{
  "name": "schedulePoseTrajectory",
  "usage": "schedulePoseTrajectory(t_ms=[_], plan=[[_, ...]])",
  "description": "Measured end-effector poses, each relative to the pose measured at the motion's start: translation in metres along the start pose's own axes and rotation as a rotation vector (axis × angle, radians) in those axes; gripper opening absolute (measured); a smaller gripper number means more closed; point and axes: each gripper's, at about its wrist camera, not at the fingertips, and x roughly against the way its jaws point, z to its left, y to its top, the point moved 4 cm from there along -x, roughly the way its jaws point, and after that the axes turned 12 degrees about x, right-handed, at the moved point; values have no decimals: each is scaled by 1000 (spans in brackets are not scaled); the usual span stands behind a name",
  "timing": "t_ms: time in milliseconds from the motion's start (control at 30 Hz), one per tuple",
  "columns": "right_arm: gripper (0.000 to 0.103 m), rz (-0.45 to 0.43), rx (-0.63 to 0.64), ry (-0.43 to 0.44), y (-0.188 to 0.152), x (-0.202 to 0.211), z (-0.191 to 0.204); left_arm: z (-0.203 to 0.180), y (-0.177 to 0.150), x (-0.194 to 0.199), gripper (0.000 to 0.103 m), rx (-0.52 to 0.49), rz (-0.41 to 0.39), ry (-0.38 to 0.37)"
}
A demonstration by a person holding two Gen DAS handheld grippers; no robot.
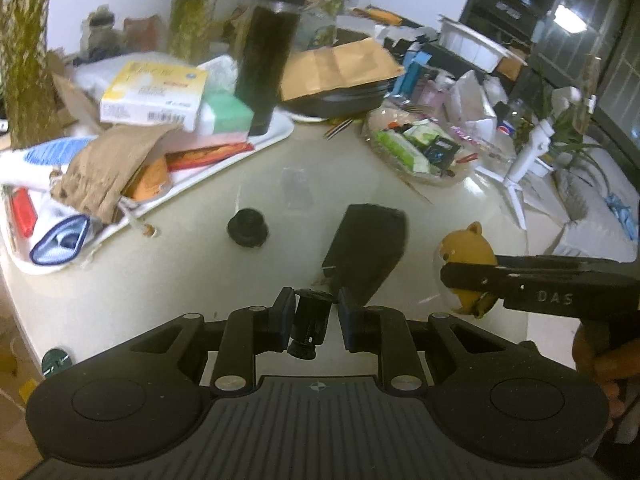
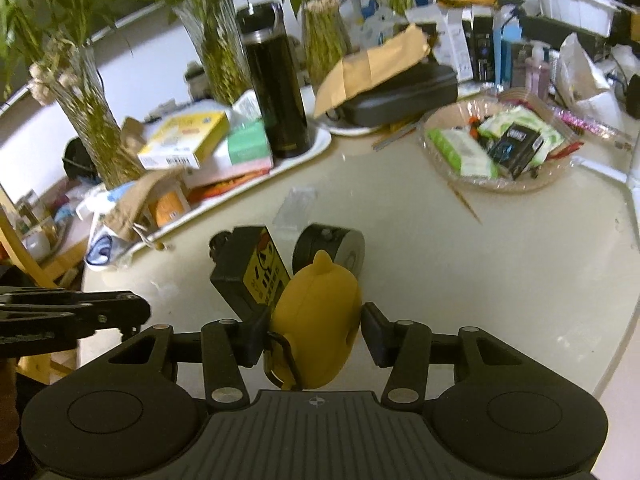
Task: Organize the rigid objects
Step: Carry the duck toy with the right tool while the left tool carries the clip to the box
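Our left gripper (image 1: pixel 313 312) narrowly parted around a small black screw knob (image 1: pixel 310 326), left pad touching, right pad's contact unclear, our right gripper (image 2: pixel 314 330) clamping the yellow bear figure (image 2: pixel 316 316) over the cream table (image 2: pixel 460 264), black box (image 2: pixel 250 276) just beside it, a second black knob (image 1: pixel 247 227) resting apart on the table.

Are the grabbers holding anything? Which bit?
The right gripper holds the yellow bear toy by its sides. A small black screw knob sits between the left gripper's jaws; no firm hold shows.
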Motion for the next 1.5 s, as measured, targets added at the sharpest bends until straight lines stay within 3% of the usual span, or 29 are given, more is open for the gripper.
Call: schedulePoseTrajectory(t_ms=[300, 667, 1133, 1500], plan=[[53, -80, -17, 20, -8, 32, 1, -26, -11, 28, 23, -128, -92, -22], [53, -107, 10, 104, -29, 59, 20, -40, -18, 54, 23, -141, -74, 36], [53, -61, 102, 174, -57, 77, 53, -38, -29, 61, 23, -58, 116, 102], [53, 115, 139, 204, -82, 68, 65, -30, -41, 42, 23, 6, 276, 177]])
